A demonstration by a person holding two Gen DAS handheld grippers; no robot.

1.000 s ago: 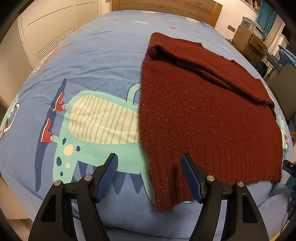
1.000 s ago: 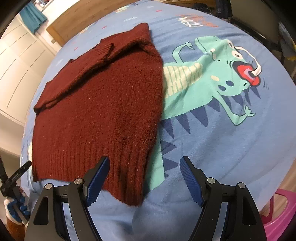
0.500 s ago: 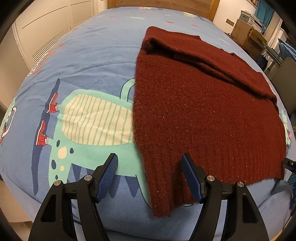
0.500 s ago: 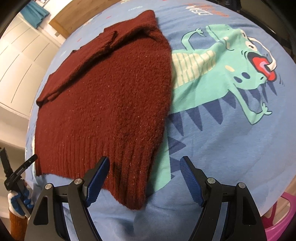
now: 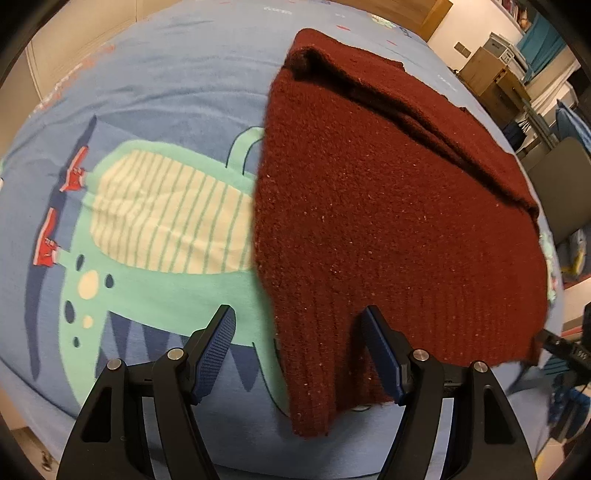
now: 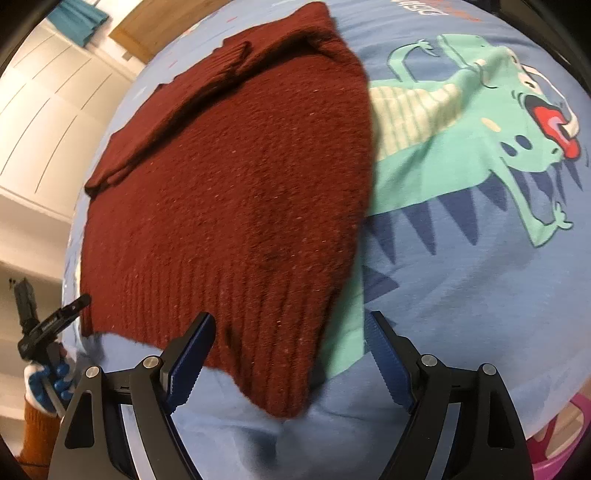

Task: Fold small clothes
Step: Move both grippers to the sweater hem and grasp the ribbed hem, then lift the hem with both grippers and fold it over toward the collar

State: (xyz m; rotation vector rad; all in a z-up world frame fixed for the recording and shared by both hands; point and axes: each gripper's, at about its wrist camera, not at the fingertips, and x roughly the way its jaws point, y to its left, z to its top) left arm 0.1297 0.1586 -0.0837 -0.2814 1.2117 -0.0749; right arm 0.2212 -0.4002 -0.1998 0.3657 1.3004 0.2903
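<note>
A dark red knitted sweater [image 5: 388, 221] lies flat on the bed, its sleeves folded across the far part and its ribbed hem toward me. My left gripper [image 5: 301, 354] is open, its jaws straddling the hem's near left corner just above it. In the right wrist view the sweater [image 6: 229, 192] fills the left half. My right gripper [image 6: 290, 358] is open, its jaws straddling the hem's near right corner. Neither holds cloth.
The bed cover [image 5: 147, 110] is blue with a green dinosaur print [image 6: 480, 155]. A wooden headboard [image 5: 424, 11] stands at the far end. Boxes and a chair [image 5: 557, 184] stand to the right of the bed. White cupboards [image 6: 55, 110] stand on the left.
Both grippers have moved forward and lower toward the sweater's hem corners. Both stay open. The sweater has not moved.
</note>
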